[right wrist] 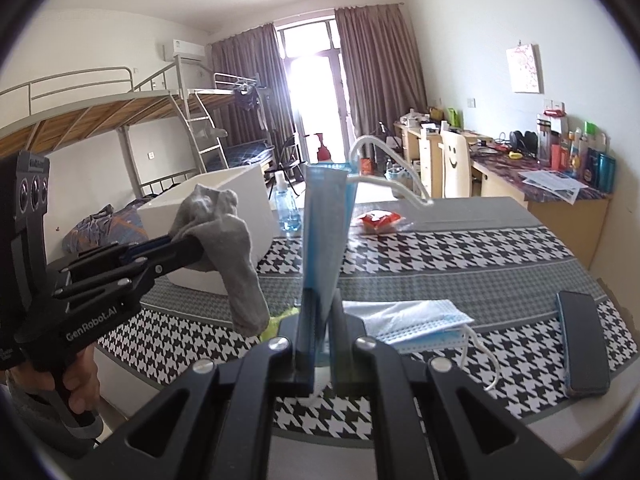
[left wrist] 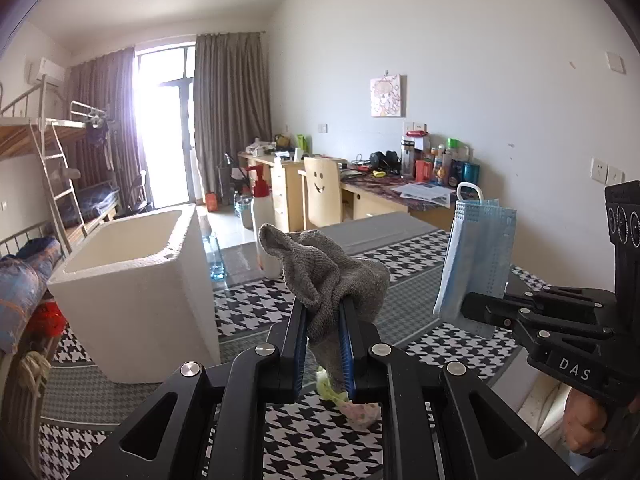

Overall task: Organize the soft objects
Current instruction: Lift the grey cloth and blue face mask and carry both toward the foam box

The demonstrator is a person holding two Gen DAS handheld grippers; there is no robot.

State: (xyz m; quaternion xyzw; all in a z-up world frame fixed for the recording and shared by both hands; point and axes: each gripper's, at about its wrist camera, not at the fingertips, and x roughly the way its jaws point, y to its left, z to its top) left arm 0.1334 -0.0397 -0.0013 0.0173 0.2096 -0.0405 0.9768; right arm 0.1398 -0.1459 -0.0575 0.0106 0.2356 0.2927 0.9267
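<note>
Grey sock [left wrist: 332, 276]: coarse knit cloth, matt. Blue face mask [left wrist: 476, 256]: thin pleated nonwoven fabric. White box [left wrist: 136, 280]: grainy matt foam. Left gripper [left wrist: 324, 344], right gripper [right wrist: 322, 320]: matt black plastic, shiny metal screws. Table [right wrist: 460, 252]: glossy houndstooth cover.

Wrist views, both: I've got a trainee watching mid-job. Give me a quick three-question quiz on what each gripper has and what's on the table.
1. True or false: the left gripper is shut on a grey sock.
2. What does the right gripper hold? A) a red packet B) a blue face mask C) a phone
3. Fill in: the white foam box stands on the ____-patterned tablecloth.

Key
1. True.
2. B. The red packet and the phone lie on the table, as does a second face mask.
3. Houndstooth.
</note>
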